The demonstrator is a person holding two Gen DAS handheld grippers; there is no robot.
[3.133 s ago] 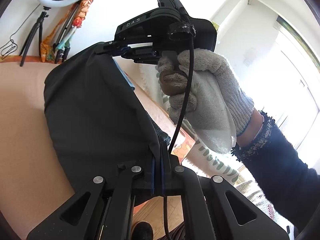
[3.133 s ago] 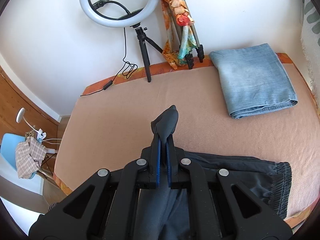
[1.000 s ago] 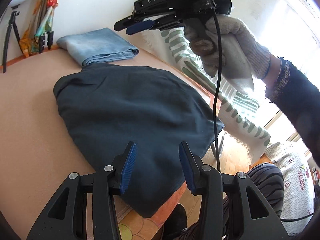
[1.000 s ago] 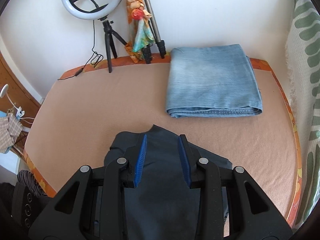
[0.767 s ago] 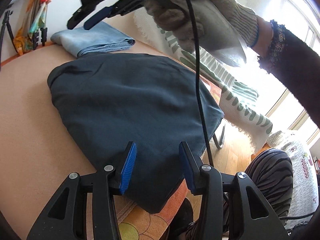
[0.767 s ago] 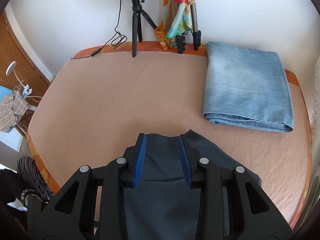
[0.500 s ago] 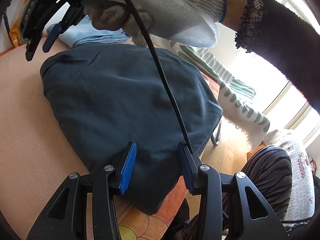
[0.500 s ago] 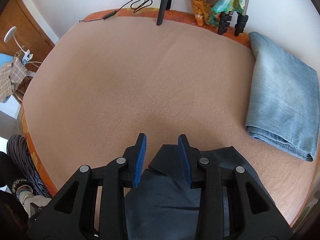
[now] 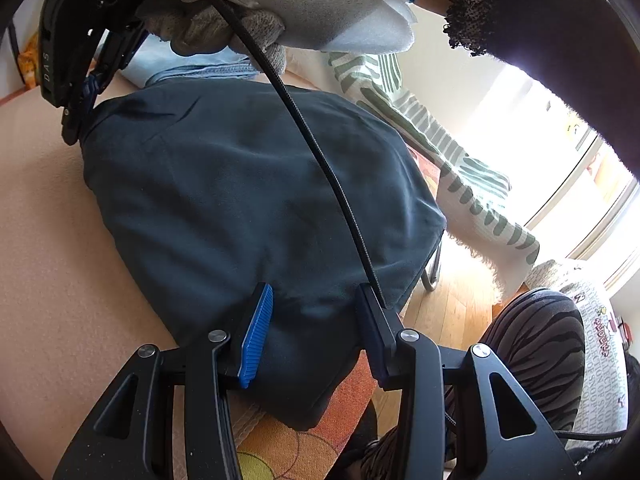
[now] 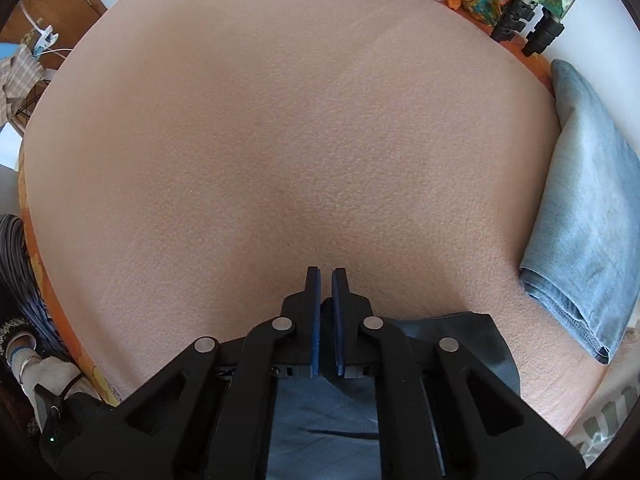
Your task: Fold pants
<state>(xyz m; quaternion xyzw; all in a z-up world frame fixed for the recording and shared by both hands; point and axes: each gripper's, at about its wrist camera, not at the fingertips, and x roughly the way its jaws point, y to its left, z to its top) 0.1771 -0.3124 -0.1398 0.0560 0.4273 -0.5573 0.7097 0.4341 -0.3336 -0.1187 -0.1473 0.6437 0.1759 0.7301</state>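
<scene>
Peach fleece-covered counter [image 10: 280, 140] filled the right wrist view, orange patterned edging at its rim. Dark folded pants [image 9: 248, 200] lay at the near edge, one end overhanging the front. Folded blue jeans [image 10: 580, 216] lay beside them toward the wall. Right gripper [image 10: 326, 280] pointed down, pads pressed together, pinching the pants' far corner fold; a gloved hand [image 9: 280, 4] held it. Left gripper [image 9: 312, 312] sat spread just over the pants' near end, nothing clamped.
</scene>
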